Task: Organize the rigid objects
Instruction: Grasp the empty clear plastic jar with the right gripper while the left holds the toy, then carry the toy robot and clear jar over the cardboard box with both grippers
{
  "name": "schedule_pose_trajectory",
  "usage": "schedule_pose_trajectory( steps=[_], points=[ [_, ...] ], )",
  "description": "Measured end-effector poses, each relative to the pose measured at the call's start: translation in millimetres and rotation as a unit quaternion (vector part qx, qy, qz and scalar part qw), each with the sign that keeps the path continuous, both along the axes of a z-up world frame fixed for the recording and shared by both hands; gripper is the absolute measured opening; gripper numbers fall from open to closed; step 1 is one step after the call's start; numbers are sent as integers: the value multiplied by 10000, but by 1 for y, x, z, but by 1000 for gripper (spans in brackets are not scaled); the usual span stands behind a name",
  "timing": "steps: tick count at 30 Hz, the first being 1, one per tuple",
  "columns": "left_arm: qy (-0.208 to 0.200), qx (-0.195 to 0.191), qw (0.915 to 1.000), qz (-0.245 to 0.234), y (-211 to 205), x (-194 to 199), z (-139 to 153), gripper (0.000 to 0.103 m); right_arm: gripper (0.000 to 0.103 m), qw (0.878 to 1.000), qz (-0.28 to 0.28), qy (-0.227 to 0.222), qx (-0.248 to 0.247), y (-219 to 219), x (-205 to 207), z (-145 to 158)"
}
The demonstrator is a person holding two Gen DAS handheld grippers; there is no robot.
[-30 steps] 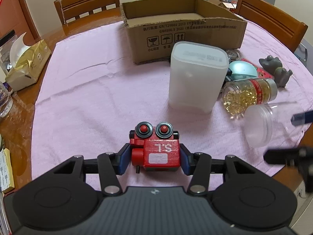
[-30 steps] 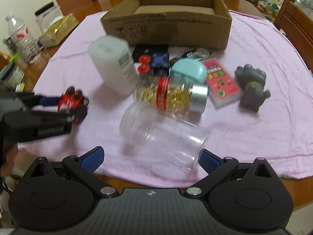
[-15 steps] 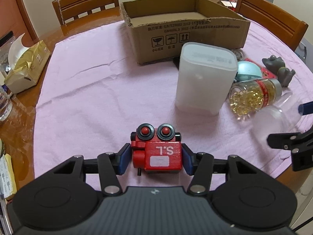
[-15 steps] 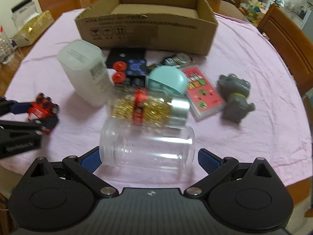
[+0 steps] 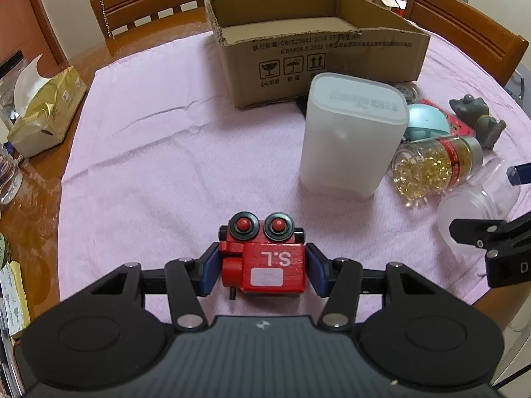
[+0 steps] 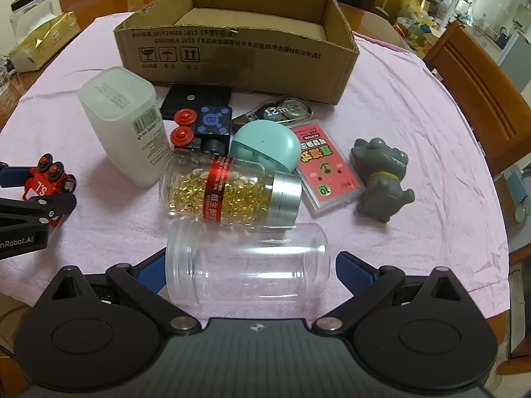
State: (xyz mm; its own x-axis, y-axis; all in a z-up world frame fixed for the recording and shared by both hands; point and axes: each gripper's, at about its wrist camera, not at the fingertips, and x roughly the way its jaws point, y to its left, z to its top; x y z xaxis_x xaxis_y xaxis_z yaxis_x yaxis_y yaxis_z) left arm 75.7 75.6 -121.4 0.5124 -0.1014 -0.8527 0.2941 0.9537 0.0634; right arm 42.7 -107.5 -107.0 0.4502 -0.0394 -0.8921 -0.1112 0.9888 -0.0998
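1. The left gripper [image 5: 262, 270], low centre of its view, has its blue pads against both flanks of the red toy robot [image 5: 264, 258], holding it ready to carry; the jaws eased slightly within the last second.
2. The right gripper [image 6: 249, 273] stands wide around the lying clear jar [image 6: 247, 265], pads apparently not pressing.
3. The cardboard box [image 5: 318, 49], top centre, looks the destination.

Left claw [image 5: 262, 268] tilts steeply downward with jaws narrow, while right claw [image 6: 247, 273] gapes wide.
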Motion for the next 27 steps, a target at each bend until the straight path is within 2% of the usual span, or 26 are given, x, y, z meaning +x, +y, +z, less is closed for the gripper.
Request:
schedule_pose_trajectory(
  steps=[5, 8, 11, 14, 18, 20, 21, 23, 24, 25, 27],
  points=[
    [94, -91, 9999, 49, 2, 3, 0, 55, 102, 10000, 42, 28, -33, 7, 5, -1],
    [128, -109, 9998, 46, 2, 4, 0, 56, 95, 9999, 37, 62, -87, 8, 6, -1],
    [154, -128, 9998, 64, 3, 4, 0, 56, 94, 9999, 55, 89, -98, 5, 6, -2],
    [175, -111, 9996, 182, 4, 5, -1, 63, 94, 9996, 157, 75, -223, 3, 6, -2],
    [179, -212, 9992, 277, 3, 5, -1, 57, 94, 9989, 347, 113, -290, -3, 6, -1],
    [138, -143, 9994, 289, 1, 4, -1, 58, 94, 9983, 490, 136, -300, -6, 7, -1],
    [102, -73, 9995, 291, 0, 4, -1, 62, 94, 9979, 554, 145, -291, -7, 7, -1],
    [110, 70, 9993, 365, -2, 3, -3, 80, 94, 9973, 680, 152, -240, -10, 7, -2],
    [181, 149, 9988, 428, -2, 4, -5, 98, 95, 9971, 714, 175, -200, -11, 8, -2],
    [224, 208, 9982, 507, -1, 4, -8, 102, 95, 9970, 737, 198, -156, -13, 9, -2],
    [193, -43, 9981, 581, 5, 1, -11, 102, 95, 9966, 786, 223, -106, -15, 10, -2]
  ],
)
